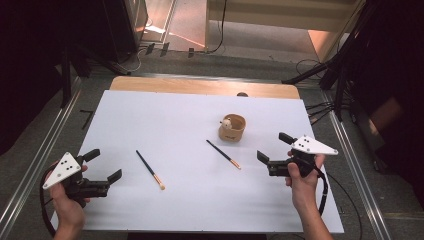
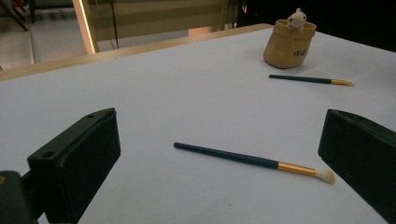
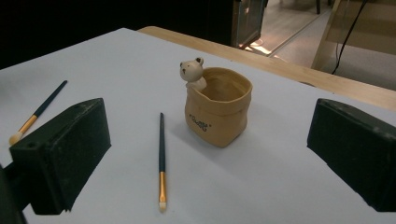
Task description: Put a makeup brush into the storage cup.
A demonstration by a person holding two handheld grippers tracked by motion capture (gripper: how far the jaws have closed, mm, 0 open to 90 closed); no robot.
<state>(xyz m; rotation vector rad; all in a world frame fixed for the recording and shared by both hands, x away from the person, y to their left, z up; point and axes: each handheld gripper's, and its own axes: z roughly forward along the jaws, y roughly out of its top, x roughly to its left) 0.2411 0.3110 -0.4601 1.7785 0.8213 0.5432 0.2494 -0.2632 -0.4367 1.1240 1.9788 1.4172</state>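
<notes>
Two dark-handled brushes with gold ferrules lie on the white sheet [image 1: 190, 200]. The left brush [image 1: 150, 170] [image 2: 252, 161] lies just ahead of my left gripper [image 1: 106, 164] [image 2: 217, 140], which is open and holds nothing. The right brush [image 1: 223, 154] [image 3: 161, 154] [image 2: 308, 80] lies between the two grippers, in front of a tan cup [image 1: 232, 127] [image 3: 217, 109] [image 2: 288, 44] with a small bear figure on its rim. My right gripper [image 1: 271, 146] [image 3: 212, 140] is open and faces the cup from the right, apart from it. The left brush [image 3: 39, 112] also shows far left there.
The sheet covers a wooden table whose far edge [image 1: 200, 86] shows bare. Metal rails run along both sides, and tripod legs and cables [image 1: 320, 75] stand on the floor beyond the table's far right corner.
</notes>
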